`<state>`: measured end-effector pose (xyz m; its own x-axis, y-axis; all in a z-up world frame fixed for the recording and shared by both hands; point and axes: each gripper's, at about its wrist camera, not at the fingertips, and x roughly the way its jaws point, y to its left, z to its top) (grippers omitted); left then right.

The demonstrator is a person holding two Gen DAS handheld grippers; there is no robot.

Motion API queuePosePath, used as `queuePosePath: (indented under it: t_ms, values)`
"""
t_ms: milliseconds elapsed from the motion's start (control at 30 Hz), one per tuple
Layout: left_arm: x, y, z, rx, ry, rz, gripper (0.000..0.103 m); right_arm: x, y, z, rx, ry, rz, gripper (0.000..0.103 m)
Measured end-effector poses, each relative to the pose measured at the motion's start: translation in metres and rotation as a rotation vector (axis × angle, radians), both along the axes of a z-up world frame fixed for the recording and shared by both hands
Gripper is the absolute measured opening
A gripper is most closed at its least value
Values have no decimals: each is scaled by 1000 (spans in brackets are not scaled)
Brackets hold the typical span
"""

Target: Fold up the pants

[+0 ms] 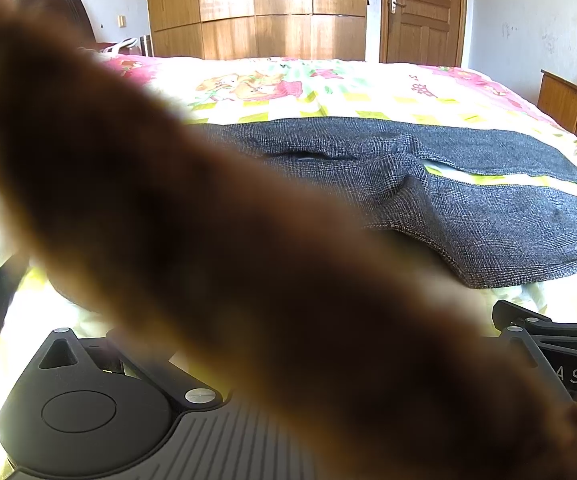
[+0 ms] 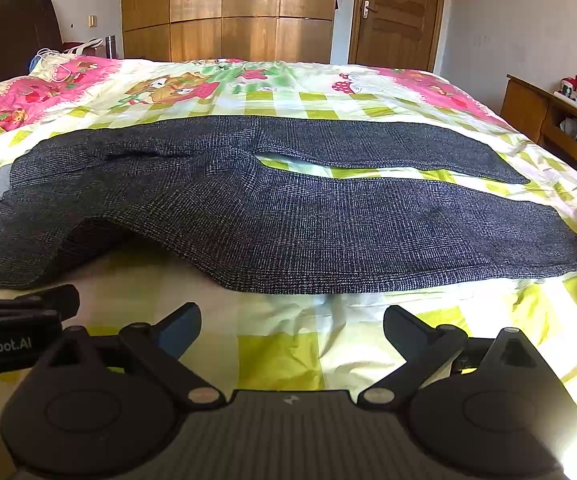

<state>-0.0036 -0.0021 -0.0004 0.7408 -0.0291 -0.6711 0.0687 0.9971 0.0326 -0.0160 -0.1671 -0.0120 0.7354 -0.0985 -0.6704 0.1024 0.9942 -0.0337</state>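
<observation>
Wooden wardrobe (image 2: pixel 228 12) and door (image 2: pixel 398 12) close off the far wall, and a checked quilt (image 2: pixel 280 360) covers the bed in front of them.

On the left side, a blurred brown shape right against the lens blocks most of the left wrist view. I cannot tell how the left gripper's jaws stand; only part of its body shows low in that view, and its edge (image 2: pixel 20 320) pokes in at the left of the right wrist view.

Ahead of both sets of jaws, the pants (image 2: pixel 288 216) lie spread across the quilt, waist (image 2: pixel 4 216) out to the left and the two legs running to the right, parted by a strip of quilt. The near edge is a little rumpled.

To the right, the right gripper (image 2: pixel 292 332) hovers just short of the near leg (image 2: pixel 448 240), jaws spread wide with nothing between them.

By my reckoning no fold has been made: the legs still need laying together, then folding along their length.
</observation>
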Motion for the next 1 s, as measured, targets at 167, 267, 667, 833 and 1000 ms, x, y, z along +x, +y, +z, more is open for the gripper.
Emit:
queuePosePath:
  t_ms: [167, 267, 667, 833, 1000]
  values:
    - [0, -1, 0, -1, -3, -4, 103, -1, 0, 0, 1, 0, 1, 103]
    - [0, -1, 0, -1, -4, -7, 103, 0, 0, 0, 2, 2, 2, 103]
    - [-1, 5, 1, -12, -16, -28, 103, 1, 6, 3, -1, -5, 21, 103]
    - [0, 7, 3, 17, -24, -40, 103, 4, 14, 7, -11, -3, 57, 99]
    - [6, 23, 9, 32, -26, -59, 103, 13, 28, 14, -8, -19, 132, 98]
